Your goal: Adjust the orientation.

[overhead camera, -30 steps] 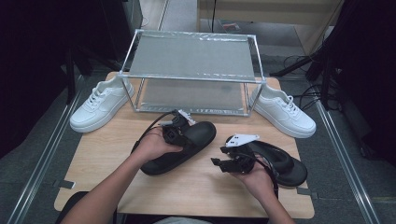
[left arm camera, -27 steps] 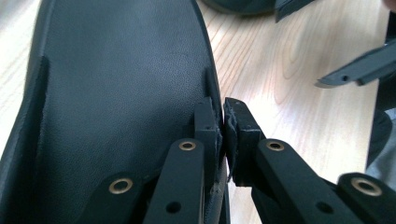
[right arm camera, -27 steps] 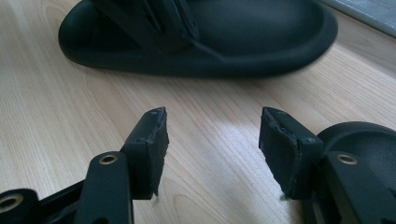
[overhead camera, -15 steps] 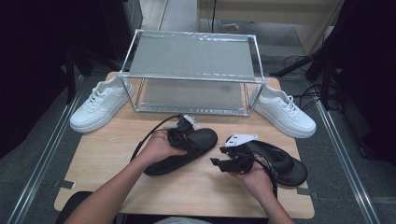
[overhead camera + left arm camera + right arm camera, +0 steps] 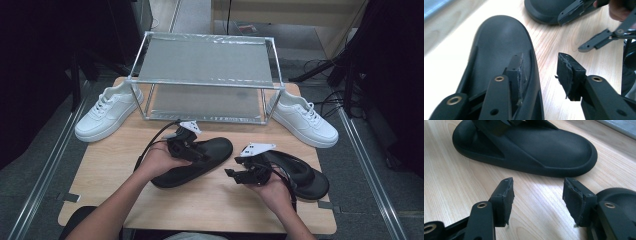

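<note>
Wooden table under the high view, dark surroundings. Left gripper reaching over the left black slipper, forearm angled in from below; jaws just opened. Right gripper level beside the right black slipper, just right of the first; hand covering part of that slipper.

Left gripper view: jaws apart, one pad inside the left black slipper, the other over bare wood just right of its rim; pads no longer pressing. Heel cut off below.

Right gripper view: right gripper with jaws apart, nothing between, facing the left black slipper; strap cropped above.
</note>
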The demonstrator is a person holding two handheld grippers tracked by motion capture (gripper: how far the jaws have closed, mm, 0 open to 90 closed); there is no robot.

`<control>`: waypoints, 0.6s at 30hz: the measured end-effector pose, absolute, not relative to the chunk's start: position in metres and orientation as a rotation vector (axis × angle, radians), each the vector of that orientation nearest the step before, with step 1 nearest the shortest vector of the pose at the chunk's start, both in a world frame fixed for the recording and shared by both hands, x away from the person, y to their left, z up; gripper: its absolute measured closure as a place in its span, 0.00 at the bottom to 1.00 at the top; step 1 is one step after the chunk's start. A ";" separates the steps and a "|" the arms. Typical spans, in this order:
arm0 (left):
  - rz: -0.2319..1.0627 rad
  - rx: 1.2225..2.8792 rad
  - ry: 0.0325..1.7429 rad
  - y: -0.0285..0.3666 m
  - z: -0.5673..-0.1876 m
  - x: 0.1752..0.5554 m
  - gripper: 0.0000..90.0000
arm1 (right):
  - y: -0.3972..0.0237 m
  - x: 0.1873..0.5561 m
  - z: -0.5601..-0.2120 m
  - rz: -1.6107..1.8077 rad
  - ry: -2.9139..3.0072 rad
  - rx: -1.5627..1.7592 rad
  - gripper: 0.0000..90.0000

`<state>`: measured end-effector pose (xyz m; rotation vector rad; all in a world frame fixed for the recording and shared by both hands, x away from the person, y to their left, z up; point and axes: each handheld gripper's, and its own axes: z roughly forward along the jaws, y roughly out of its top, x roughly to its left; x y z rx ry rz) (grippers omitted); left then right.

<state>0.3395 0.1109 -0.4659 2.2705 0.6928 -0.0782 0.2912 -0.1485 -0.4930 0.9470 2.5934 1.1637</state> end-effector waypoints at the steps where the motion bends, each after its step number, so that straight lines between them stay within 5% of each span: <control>1: -0.062 2.266 0.692 0.114 -0.465 0.337 0.61 | -0.148 0.292 -0.493 1.168 2.590 0.945 0.49; 8: -0.004 2.252 0.739 0.133 -0.463 0.324 0.44 | -0.142 0.296 -0.492 1.176 2.607 0.919 0.49; 16: 0.013 2.196 0.720 0.153 -0.462 0.309 0.52 | -0.135 0.301 -0.491 1.190 2.620 0.889 0.49; 18: -0.079 2.200 0.777 0.160 -0.464 0.308 0.55 | -0.133 0.302 -0.491 1.193 2.624 0.881 0.49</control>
